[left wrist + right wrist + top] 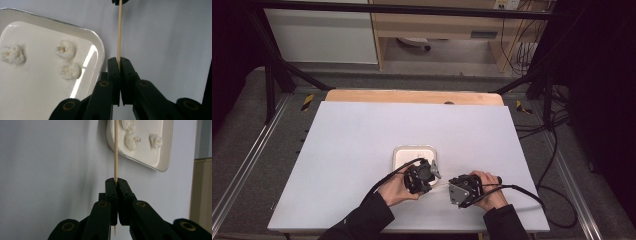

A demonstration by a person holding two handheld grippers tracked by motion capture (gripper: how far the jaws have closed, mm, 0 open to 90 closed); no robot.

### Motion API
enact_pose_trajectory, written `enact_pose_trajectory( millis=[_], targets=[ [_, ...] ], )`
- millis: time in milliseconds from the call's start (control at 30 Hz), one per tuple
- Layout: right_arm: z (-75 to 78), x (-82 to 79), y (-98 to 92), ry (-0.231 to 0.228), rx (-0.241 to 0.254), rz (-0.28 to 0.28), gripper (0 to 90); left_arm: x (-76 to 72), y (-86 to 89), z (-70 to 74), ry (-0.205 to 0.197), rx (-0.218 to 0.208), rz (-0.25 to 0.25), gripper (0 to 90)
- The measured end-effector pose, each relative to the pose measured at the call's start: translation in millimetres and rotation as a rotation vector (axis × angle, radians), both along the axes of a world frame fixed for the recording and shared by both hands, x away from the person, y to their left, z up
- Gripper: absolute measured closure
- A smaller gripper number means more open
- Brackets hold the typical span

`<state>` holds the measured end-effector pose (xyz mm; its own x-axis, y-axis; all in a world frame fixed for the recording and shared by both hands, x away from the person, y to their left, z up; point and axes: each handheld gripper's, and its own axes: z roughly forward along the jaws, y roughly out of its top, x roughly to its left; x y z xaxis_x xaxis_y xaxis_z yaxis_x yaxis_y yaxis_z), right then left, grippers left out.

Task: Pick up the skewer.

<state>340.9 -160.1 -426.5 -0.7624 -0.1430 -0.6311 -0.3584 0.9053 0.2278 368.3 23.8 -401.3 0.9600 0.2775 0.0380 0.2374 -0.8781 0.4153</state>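
A skewer (119, 32) was clamped at each end by the left gripper (119, 65) and the right gripper (116, 185). 3 dumplings (65, 49) were seen in the tray (100, 47) just left of it.

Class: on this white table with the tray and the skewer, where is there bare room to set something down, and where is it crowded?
Bare: the white table left of the tray, the wide strip between the tray and the wooden far edge, and the right side. Crowded: the near middle, where the left tongs and right tongs both clamp the skewer beside the tray of white pieces.
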Motion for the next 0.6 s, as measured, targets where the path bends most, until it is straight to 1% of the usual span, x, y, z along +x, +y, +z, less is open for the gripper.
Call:
enact_pose_trajectory(
  millis=[33,167,267,300,333,400,433,467,500,567,600],
  targets=[
    [0.1,-0.5,0.1,0.001,-0.001,-0.002,89.1,-0.6,-0.2,0.1,-0.006,0.006,-0.002,87.9],
    [1.2,-0.2,0.6,-0.007,-0.002,0.005,88.9,-2.0,-0.3,0.0,-0.022,0.007,-0.008,88.5],
    [2.0,-0.7,0.3,-0.008,0.0,0.006,88.6,-3.8,0.2,-0.3,-0.027,-0.003,-0.005,88.6],
    [2.1,-1.1,0.3,-0.007,0.006,0.0,88.3,-3.7,0.7,0.2,-0.029,0.0,-0.011,88.7],
    [2.7,-0.9,0.0,-0.007,0.01,-0.001,87.7,-3.9,1.3,0.1,-0.03,-0.009,-0.012,88.7],
    [4.2,-0.8,-1.3,-0.005,0.039,-0.025,86.0,-4.6,3.0,0.1,-0.036,-0.027,-0.002,88.7],
    [5.5,-0.1,-2.2,0.004,0.058,-0.031,84.4,-4.8,3.9,-0.3,-0.024,-0.036,-0.004,88.7],
    [6.9,0.2,-3.2,0.012,0.071,-0.046,80.5,-5.0,5.3,-0.3,-0.033,-0.033,-0.002,88.7],
    [8.0,0.8,-4.6,0.02,0.094,-0.073,76.8,-5.1,7.0,-0.4,-0.036,-0.031,0.0,88.7],
    [9.9,1.3,-8.7,0.054,0.148,-0.123,68.3,-4.7,11.1,-0.6,-0.04,-0.034,0.001,88.7],
    [10.8,2.6,-11.4,0.054,0.172,-0.14,65.2,-4.8,13.5,-0.5,-0.044,-0.035,0.006,88.7]
  ],
)
